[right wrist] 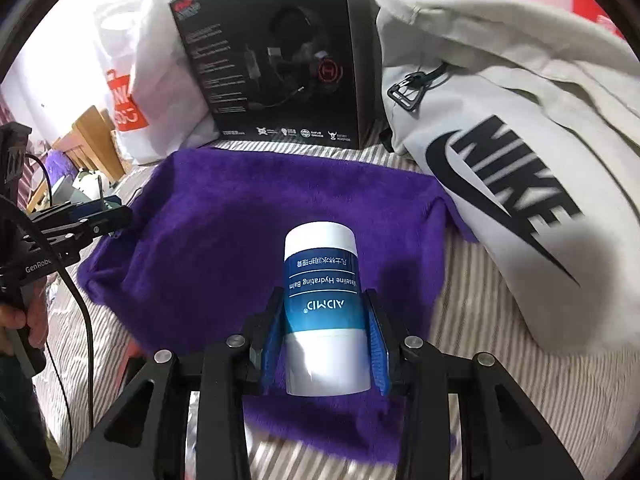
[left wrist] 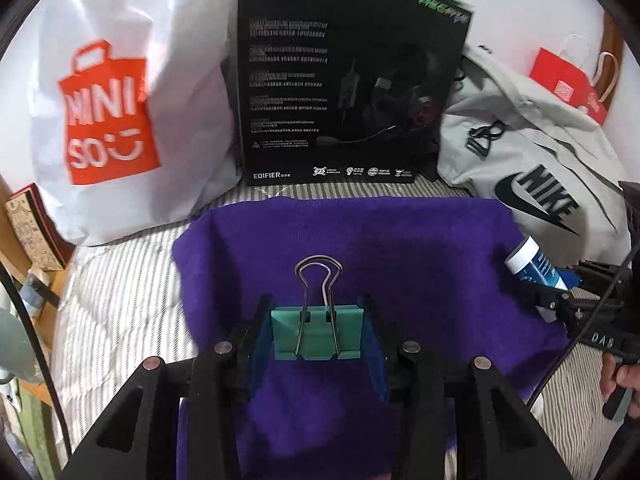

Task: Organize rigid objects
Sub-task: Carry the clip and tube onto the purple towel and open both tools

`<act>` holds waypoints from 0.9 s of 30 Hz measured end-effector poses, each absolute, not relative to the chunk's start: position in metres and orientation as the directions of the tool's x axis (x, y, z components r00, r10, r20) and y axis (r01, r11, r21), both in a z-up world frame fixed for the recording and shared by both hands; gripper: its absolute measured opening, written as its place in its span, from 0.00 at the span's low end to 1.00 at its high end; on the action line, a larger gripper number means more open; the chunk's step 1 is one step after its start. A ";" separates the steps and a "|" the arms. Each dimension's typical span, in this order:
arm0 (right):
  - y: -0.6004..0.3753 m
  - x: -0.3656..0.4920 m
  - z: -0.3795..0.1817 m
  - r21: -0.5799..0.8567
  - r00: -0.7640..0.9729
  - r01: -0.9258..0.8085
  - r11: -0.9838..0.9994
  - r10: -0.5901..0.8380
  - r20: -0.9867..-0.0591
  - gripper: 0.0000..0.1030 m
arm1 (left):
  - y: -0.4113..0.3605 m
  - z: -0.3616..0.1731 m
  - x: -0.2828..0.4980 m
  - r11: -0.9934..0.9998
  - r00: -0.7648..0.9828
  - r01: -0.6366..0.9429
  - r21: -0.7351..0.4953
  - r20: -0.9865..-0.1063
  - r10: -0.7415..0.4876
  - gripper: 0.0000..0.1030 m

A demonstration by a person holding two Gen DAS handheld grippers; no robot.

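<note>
My left gripper [left wrist: 316, 312] is shut on a teal binder clip [left wrist: 317, 332], its wire handles pointing forward, held over a purple fuzzy cloth [left wrist: 360, 240]. My right gripper [right wrist: 323, 308] is shut on a white and blue balm tube [right wrist: 322, 304], held over the same purple cloth [right wrist: 240, 216]. The tube [left wrist: 534, 264] and the right gripper also show at the right edge of the left wrist view. The left gripper [right wrist: 112, 216] shows at the left edge of the right wrist view.
The cloth lies on striped bedding [left wrist: 120, 280]. Behind it stand a black headset box [left wrist: 344, 80], a white Miniso bag [left wrist: 108, 112] on the left and a grey Nike bag [left wrist: 532, 160] on the right. A red paper bag [left wrist: 568, 80] stands further back.
</note>
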State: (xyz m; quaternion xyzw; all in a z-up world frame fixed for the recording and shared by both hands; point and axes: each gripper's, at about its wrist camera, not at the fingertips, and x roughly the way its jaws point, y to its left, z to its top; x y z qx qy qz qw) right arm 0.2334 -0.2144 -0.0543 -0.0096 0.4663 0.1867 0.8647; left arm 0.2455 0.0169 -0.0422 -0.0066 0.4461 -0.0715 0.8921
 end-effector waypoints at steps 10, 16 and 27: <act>-0.197 0.280 -0.090 0.119 0.439 -0.337 0.934 0.267 -0.858 0.36 | 0.005 -0.074 0.287 0.991 0.533 0.122 -0.060 -0.838 -0.117 0.38; -0.191 0.286 -0.096 0.088 0.439 -0.346 0.934 0.244 -0.865 0.36 | 0.003 -0.085 0.296 0.991 0.507 0.123 -0.050 -0.855 -0.106 0.38; -0.183 0.282 -0.100 0.047 0.444 -0.389 0.920 0.232 -0.865 0.46 | -0.005 -0.092 0.290 0.989 0.499 0.147 -0.005 -0.863 -0.079 0.44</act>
